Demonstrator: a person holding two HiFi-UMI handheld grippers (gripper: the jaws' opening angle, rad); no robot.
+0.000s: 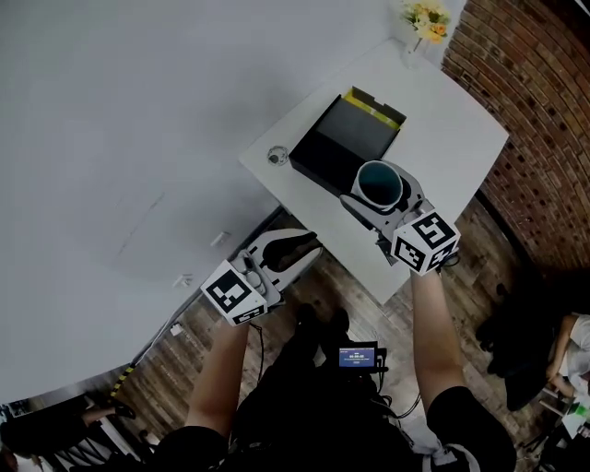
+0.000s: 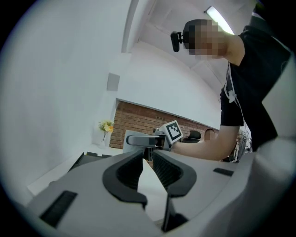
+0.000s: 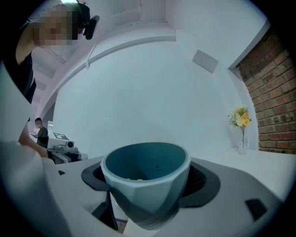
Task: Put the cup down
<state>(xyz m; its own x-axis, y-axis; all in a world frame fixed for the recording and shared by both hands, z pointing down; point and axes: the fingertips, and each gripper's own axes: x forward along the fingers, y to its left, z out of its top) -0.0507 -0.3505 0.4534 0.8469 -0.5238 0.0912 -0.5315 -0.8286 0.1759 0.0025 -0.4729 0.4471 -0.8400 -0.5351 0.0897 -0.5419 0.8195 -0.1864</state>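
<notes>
White tabletop (image 1: 442, 120) under right tool (image 1: 383, 195) clamped on teal cup (image 3: 144, 185), left tool (image 2: 147, 162) narrowly apart, empty; next lower cup, release.

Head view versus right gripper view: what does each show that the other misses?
Only the head view shows the black box and a small round object beside it. Only the right gripper view shows what look like pale bits low inside the cup, and the person's head-mounted camera. Both show the cup gripped in the right tongs, and the flower vase.
</notes>
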